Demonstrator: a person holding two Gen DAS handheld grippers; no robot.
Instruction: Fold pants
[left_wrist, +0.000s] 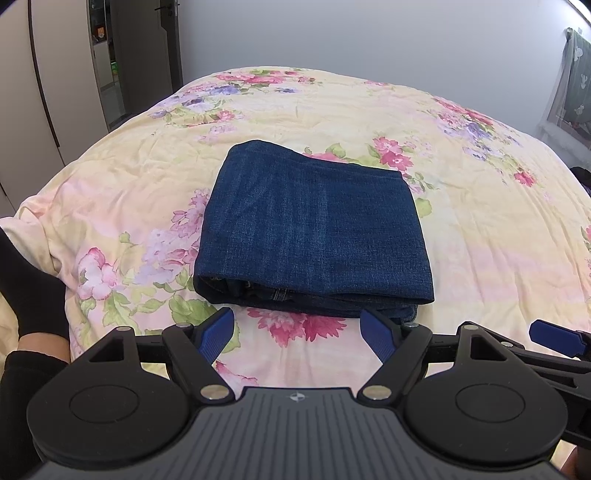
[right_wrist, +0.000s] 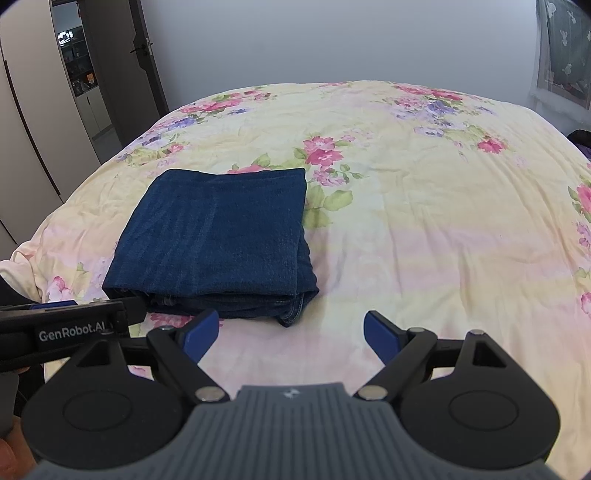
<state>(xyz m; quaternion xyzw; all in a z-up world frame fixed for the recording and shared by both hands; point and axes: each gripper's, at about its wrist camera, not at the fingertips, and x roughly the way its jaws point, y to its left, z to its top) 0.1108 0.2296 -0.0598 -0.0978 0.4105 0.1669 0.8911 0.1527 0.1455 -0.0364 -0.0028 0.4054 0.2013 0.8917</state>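
Dark blue denim pants (left_wrist: 314, 229) lie folded into a thick rectangle on the floral bedspread (left_wrist: 480, 240). In the left wrist view my left gripper (left_wrist: 299, 328) hovers just in front of the stack's near edge, open, nothing between its blue fingers (left_wrist: 218, 332). In the right wrist view the same pants (right_wrist: 218, 240) sit left of centre. My right gripper (right_wrist: 291, 332) is open over bare bedspread (right_wrist: 443, 240), to the right of the stack's near corner. The left gripper's black body (right_wrist: 62, 328) shows at that view's left edge.
The bed reaches back to a grey wall (left_wrist: 369, 37). A wardrobe and doorway (left_wrist: 110, 66) stand at the far left. A curtained window (right_wrist: 561, 48) is at the far right. A person's black sleeve (left_wrist: 26, 288) shows at the lower left.
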